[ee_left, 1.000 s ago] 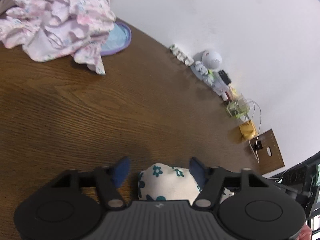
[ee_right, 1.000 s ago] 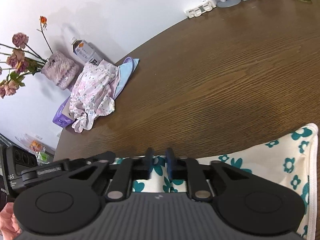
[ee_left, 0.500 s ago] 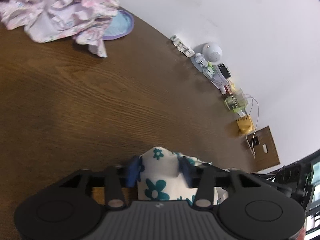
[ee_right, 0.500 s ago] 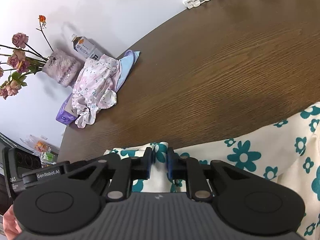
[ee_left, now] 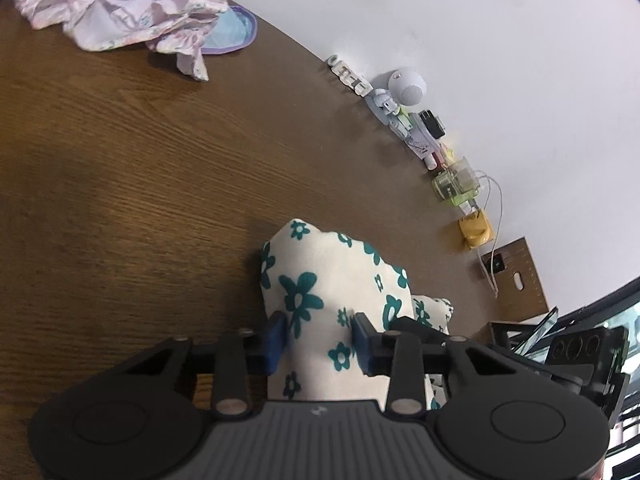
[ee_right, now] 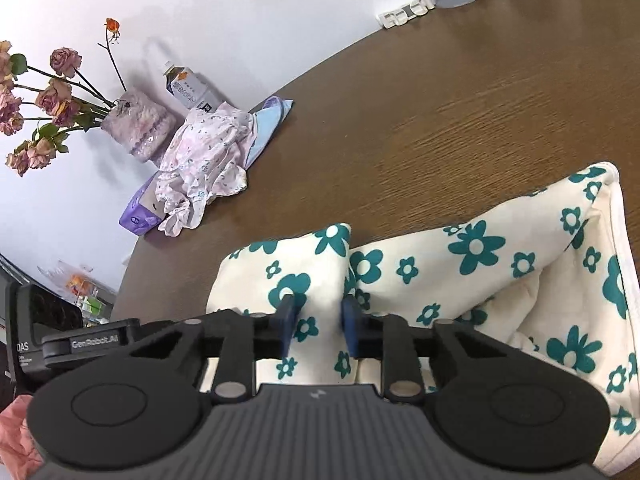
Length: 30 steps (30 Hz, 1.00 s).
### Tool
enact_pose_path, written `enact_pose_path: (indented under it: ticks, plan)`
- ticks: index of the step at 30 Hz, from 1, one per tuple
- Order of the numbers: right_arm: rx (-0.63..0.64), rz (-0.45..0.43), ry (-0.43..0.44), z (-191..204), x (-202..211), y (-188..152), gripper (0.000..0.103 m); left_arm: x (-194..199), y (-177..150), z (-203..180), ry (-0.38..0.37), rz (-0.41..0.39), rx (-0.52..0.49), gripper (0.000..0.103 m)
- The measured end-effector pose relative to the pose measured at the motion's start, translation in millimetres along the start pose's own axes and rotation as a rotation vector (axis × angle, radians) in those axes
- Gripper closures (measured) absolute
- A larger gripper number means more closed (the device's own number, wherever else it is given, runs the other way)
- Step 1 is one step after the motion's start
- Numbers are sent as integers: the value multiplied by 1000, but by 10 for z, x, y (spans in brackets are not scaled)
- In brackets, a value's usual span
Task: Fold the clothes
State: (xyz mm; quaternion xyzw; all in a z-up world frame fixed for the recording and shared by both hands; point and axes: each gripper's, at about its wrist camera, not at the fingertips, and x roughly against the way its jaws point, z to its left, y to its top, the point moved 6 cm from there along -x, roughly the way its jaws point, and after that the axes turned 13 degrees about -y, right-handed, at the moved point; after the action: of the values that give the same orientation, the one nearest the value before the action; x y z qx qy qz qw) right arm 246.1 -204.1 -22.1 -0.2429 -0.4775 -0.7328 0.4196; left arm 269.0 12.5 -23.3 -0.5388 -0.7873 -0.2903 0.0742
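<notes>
The cream cotton cloth printed with teal flowers (ee_right: pixel 476 264) lies bunched on the dark brown wooden table (ee_left: pixel 120 184). The left tongs (ee_left: pixel 320 336), which have just been closing, clench one raised fold (ee_left: pixel 316 280). The right tongs (ee_right: pixel 316 324) pinch another gathered corner (ee_right: pixel 304 264).

One cream floral garment (ee_right: pixel 480 256), one pink garment (ee_right: pixel 204 148), one vase (ee_right: pixel 138 128), one carton (ee_right: pixel 190 90), two grippers (ee_left: pixel 320 336) (ee_right: pixel 316 320)

The flowered cloth (ee_right: pixel 480 264) lies on the desk (ee_right: pixel 460 100) at its near edge, bunched between both tools. A crumpled garment (ee_right: pixel 204 152) sits far back left, over a flat cloth (ee_right: pixel 268 120), beside the vase (ee_right: pixel 136 128). Small items (ee_left: pixel 420 128) line the wall edge.
</notes>
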Motion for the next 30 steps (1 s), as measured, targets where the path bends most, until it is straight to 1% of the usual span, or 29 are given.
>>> enact_pose_path:
  ticks: [1,2,3,5,7,8,9,10,11,12,14,16,18,19,20,22,24,26,27,28,30]
  plan:
    - [6,-2,-4,7,9,-4,80,17,-1,9,4,0,3,61]
    - [12,-3,-8,13,19,-8,78,45,-12,10,11,1,2,51]
    - [16,-5,-16,11,39,-15,70,84,-37,2,19,3,-6,49]
    - [22,-26,-42,-5,124,-45,59,158,-90,-18,27,6,-19,50]
    - [48,-49,-48,-17,217,-104,59,181,-138,-43,1,11,-13,52]
    - [59,-50,-42,-7,242,-139,60,170,-155,-55,-8,13,-13,58]
    - [68,-51,-35,4,263,-171,61,151,-169,-65,-13,14,-16,61]
    - [73,-48,-29,22,259,-196,63,133,-184,-71,-16,14,-20,67]
    - [77,-46,-24,41,253,-220,69,116,-200,-74,-15,11,-26,75]
    - [80,-48,-20,58,243,-233,74,105,-215,-71,-17,8,-27,76]
    - [87,-60,-24,68,241,-254,81,101,-233,-52,-28,2,-19,78]
    - [94,-71,-27,78,240,-276,83,112,-233,-37,-39,0,-11,77]
    - [107,-83,-35,89,244,-293,83,148,-232,-34,-40,-5,-6,69]
    - [114,-88,-40,91,256,-296,81,187,-240,-32,-35,-12,-2,58]
    - [113,-93,-47,81,277,-295,74,225,-247,-29,-31,-19,2,54]
    - [110,-101,-50,53,333,-325,68,281,-291,-28,-35,-23,7,54]
    - [106,-108,-44,20,398,-376,68,315,-341,-30,-44,-23,8,56]
    - [101,-100,-31,7,416,-437,68,298,-375,-32,-52,-20,1,75]
    - [99,-91,-23,9,407,-469,74,281,-386,-21,-55,-21,0,77]
    - [101,-88,-17,19,394,-495,79,265,-396,-10,-58,-22,-2,81]
    - [123,-104,-26,54,386,-518,88,276,-416,-1,-65,-30,1,81]
